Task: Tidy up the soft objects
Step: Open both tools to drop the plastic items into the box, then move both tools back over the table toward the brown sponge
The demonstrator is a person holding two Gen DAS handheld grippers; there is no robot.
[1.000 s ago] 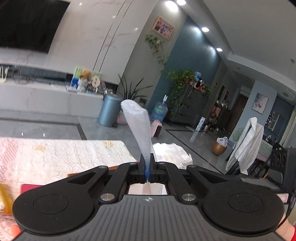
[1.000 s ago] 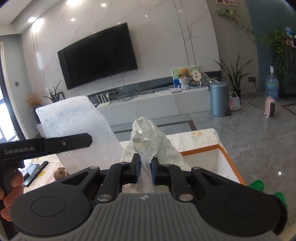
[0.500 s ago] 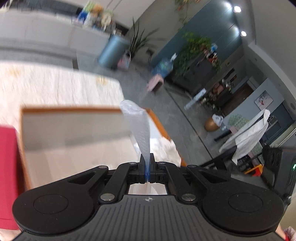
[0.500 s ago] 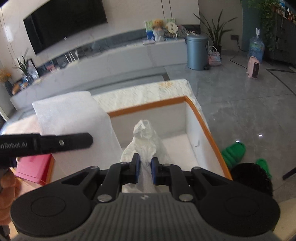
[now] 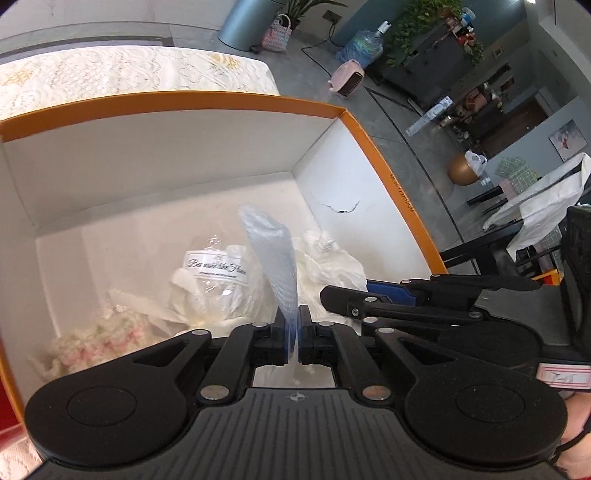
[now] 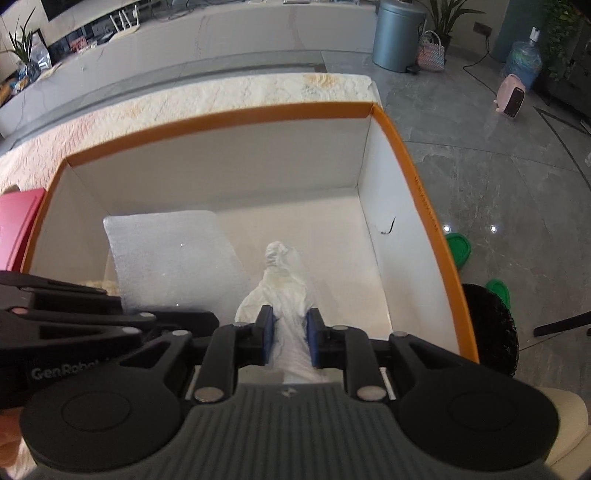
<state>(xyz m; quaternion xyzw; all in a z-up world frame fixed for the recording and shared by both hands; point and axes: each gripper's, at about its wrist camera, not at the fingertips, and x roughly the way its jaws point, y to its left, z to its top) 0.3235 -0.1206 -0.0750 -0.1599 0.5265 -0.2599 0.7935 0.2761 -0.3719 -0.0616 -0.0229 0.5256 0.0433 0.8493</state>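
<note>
My left gripper (image 5: 293,328) is shut on a white foam sheet (image 5: 273,258), seen edge-on; it shows flat in the right wrist view (image 6: 173,258). My right gripper (image 6: 289,334) is shut on a crumpled white plastic bag (image 6: 282,277). Both hang over the open orange-rimmed white box (image 6: 236,114), also in the left wrist view (image 5: 177,99). In the box lie a clear packet with a label (image 5: 216,273), a fluffy cream-and-pink piece (image 5: 96,339) and white wadding (image 5: 328,258). The right gripper (image 5: 424,291) sits beside the left.
The box stands on a cream quilted cloth (image 6: 221,96) at the table's right end. A red box (image 6: 18,221) lies left of it. Beyond are grey floor, green slippers (image 6: 458,247), a blue-grey bin (image 6: 397,35) and a pink heater (image 6: 511,96).
Both grippers have tilted down and moved over the box, carrying the foam sheet and the plastic bag from facing the room to hanging inside its opening.
</note>
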